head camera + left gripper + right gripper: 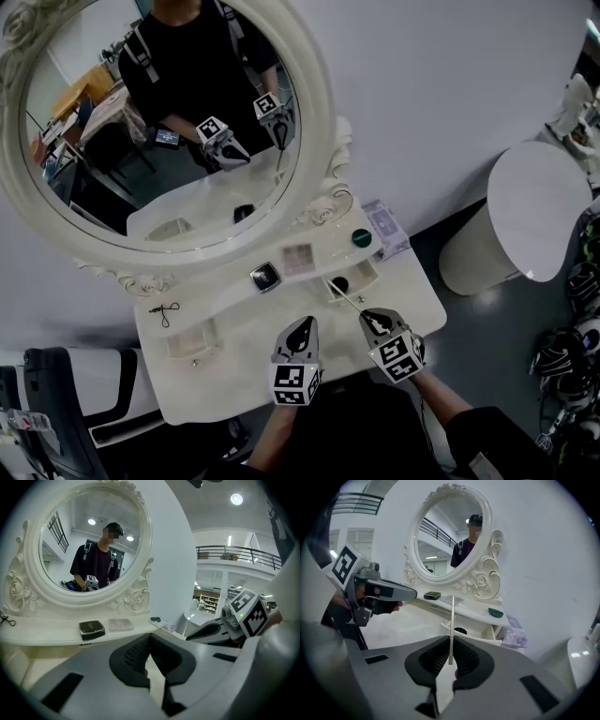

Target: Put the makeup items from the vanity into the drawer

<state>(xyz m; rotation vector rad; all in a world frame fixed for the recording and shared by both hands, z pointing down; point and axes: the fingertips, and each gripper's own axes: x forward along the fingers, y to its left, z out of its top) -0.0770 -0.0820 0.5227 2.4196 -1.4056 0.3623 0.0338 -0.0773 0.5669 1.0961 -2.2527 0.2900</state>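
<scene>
Makeup stick [452, 618] in right tongs [451, 639] (near drawer [362, 277])

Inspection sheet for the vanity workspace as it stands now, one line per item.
Surface: white vanity top, mostly bare; small right drawer open, round black item inside.
Job's things: black square compact, pink palette and dark green round case on the shelf under the mirror.
Clutter: lavender packet at the shelf's right end; small black wire clip at left.
Grippers: left gripper shut, empty; right gripper shut on a thin pale stick.
Cables: nothing seen.
Surroundings: oval white-framed mirror; round white side table.
</scene>
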